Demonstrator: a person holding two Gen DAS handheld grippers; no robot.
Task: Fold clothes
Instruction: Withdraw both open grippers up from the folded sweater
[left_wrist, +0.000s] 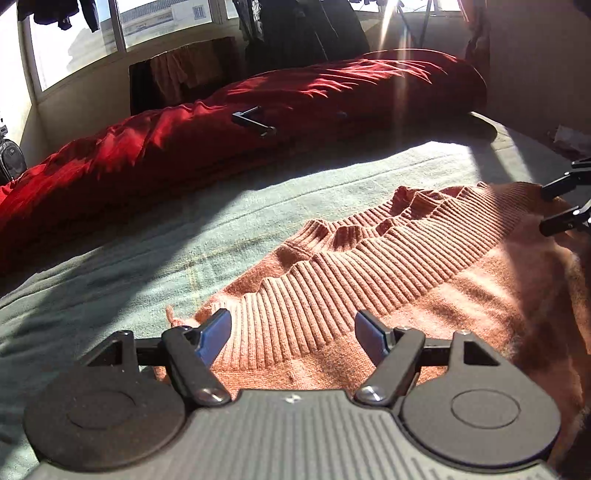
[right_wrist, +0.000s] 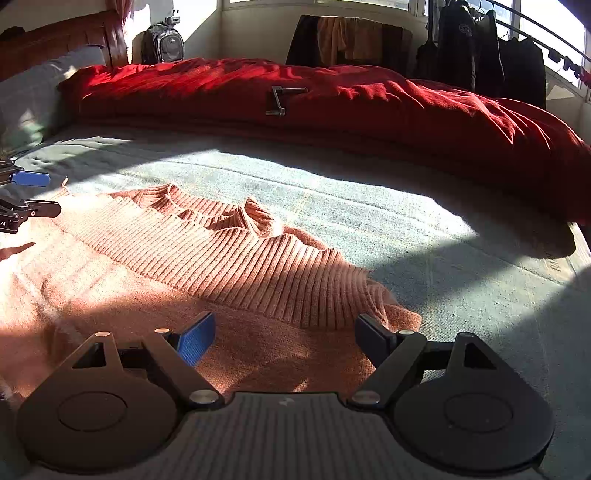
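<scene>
An orange knit sweater (left_wrist: 388, 280) lies spread on the pale green bed cover (left_wrist: 147, 240), filling the lower middle and right of the left wrist view and the lower left and centre of the right wrist view. Its body is a fuzzy plain knit; a broad ribbed band (right_wrist: 236, 254) runs across it, rumpled into small peaks along the far edge, and sun and shadow fall in stripes over it. There is one sweater.

The left gripper (left_wrist: 293, 332) sits at the bottom of its own view with its two fingers spread wide and nothing pinched between them; the ribbed band lies in the gap under them, and the left fingertip (left_wrist: 216, 330) stands over the sweater's corner edge. The right gripper (right_wrist: 284, 334) likewise stands wide apart and empty at the bottom of its view, the plain knit below the gap and the sweater's right corner just beside its right finger. Whether any finger touches the cloth cannot be told.

Each gripper shows at the other view's side edge, over the sweater's far end.

Beyond, in the upper half of both views, one red duvet (right_wrist: 332, 103) is heaped across the bed, with one small metal crank-shaped piece (right_wrist: 282, 99) lying on it.
</scene>
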